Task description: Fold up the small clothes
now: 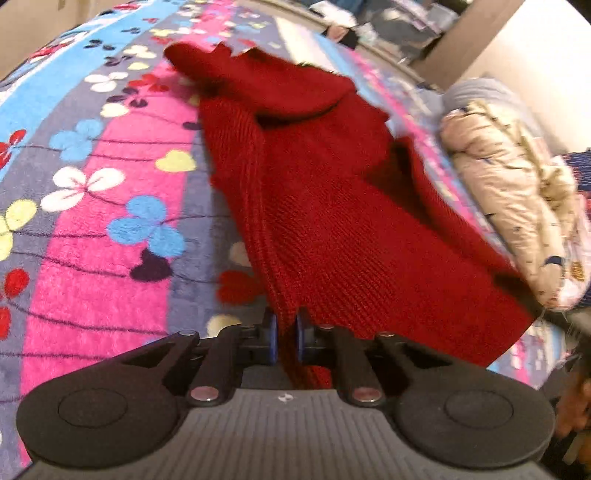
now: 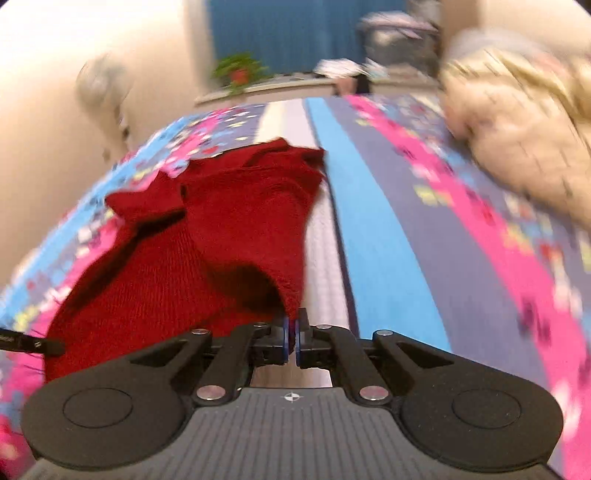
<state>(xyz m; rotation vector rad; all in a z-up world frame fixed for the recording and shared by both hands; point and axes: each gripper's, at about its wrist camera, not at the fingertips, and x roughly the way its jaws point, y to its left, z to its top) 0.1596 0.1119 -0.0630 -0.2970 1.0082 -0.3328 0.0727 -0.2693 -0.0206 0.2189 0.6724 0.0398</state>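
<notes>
One red knit garment hangs pinched by two grippers, left gripper and right gripper.

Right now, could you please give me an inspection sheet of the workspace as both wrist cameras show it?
Surface: striped floral fleece blanket, pink, blue and grey, covering a bed.
Job's things: one red knit garment, partly lifted off the blanket, creased, not yet folded.
Clutter: beige puffy jacket heaped at the right edge of the blanket, apart from the red knit.
Grippers: left gripper shut on a ribbed edge of the garment; right gripper shut on another edge.
Cables: nothing clearly seen; a thin black item at the right view's left edge, unidentifiable.
Surroundings: cream wall, blue curtain, potted plant on a ledge, blurred piles beyond the bed.
</notes>
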